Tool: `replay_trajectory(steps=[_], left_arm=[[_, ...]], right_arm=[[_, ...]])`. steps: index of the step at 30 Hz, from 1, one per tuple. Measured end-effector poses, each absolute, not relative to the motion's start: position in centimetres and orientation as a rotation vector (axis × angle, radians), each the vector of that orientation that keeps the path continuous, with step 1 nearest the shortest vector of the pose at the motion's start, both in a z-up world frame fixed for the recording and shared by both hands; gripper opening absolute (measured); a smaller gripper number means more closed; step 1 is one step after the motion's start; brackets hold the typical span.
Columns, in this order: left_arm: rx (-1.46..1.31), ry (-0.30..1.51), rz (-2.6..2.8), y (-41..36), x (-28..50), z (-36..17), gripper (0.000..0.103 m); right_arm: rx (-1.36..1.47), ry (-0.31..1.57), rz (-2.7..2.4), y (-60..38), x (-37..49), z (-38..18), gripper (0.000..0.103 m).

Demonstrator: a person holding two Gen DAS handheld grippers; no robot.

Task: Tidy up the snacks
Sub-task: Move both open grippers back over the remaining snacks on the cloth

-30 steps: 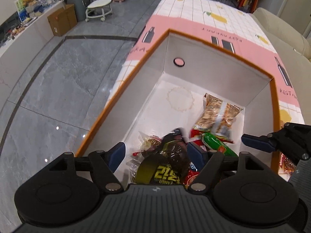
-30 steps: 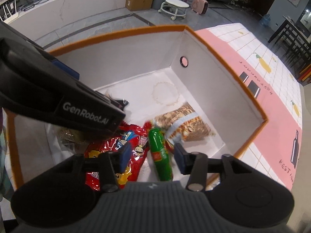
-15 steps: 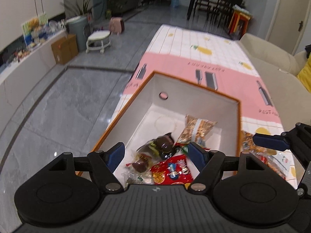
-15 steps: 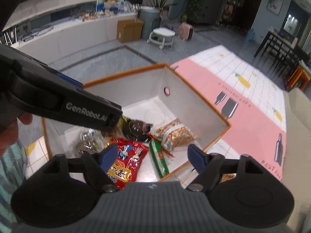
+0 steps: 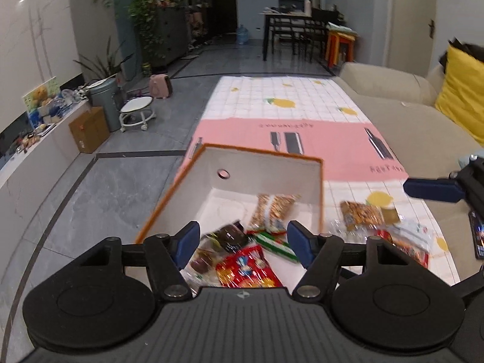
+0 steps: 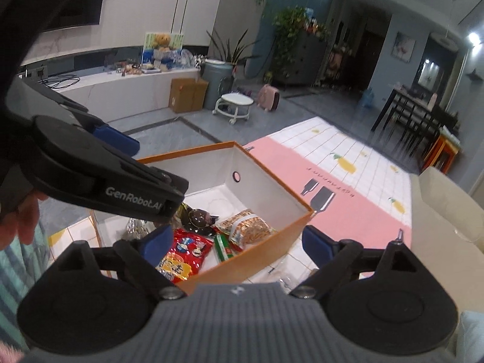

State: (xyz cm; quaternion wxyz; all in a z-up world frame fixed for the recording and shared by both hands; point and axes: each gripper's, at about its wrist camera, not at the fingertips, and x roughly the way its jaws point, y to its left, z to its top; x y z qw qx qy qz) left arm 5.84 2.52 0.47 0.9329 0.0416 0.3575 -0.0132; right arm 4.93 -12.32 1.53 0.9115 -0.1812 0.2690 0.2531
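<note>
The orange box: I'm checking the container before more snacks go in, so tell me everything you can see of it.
The orange box is an open, lidless rectangular carton, orange outside and on the rim, plain white inside, seemingly cardboard. One end wall has a small round hole. It sits upright on the pink and white patterned tablecloth, near the table's edge. Inside lie several snacks: a red packet, a green stick pack, a nut bag and a dark wrapped item. Neither claw touches it.

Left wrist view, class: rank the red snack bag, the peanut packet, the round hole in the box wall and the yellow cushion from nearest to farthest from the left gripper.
1. Red snack bag: in the box, just ahead of the open left gripper.
2. Peanut packet: deeper in the box.
3. Round hole: far box wall.
4. Yellow cushion: on the sofa, far right.
</note>
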Motion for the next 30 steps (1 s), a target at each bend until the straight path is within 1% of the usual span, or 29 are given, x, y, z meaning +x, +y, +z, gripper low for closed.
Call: replay_trajectory(steps=[4,10,14,18,22,30], left_arm=[[0.101,0.746,-0.054,1.1,5.2,-0.4,0.074],[0.138,0.749,-0.151,-1.6,3.6,-1.4,0.072],[0.205,0.767,-0.217,-4.0,3.1,-2.7,0.07],[0.202,0.77,-0.293,-5.9,3.1,-3.9,0.07],[0.208,0.787,-0.336,-7.4,3.8,-4.9,0.081],[0.239,0.845,-0.357,-9.5,5.7,-7.3,0.083]], right_arm=[[-0.37,0.538,0.508,-14.0,3.0,0.9,0.089],[-0.372,0.566,0.452,-16.5,1.4,-1.2,0.09],[-0.353,0.623,0.371,-18.5,1.9,-3.0,0.09],[-0.298,0.677,0.342,-20.7,2.5,-4.3,0.09],[-0.291,0.749,0.332,-22.3,3.6,-6.3,0.09],[-0.36,0.845,0.344,-24.2,5.6,-10.0,0.09]])
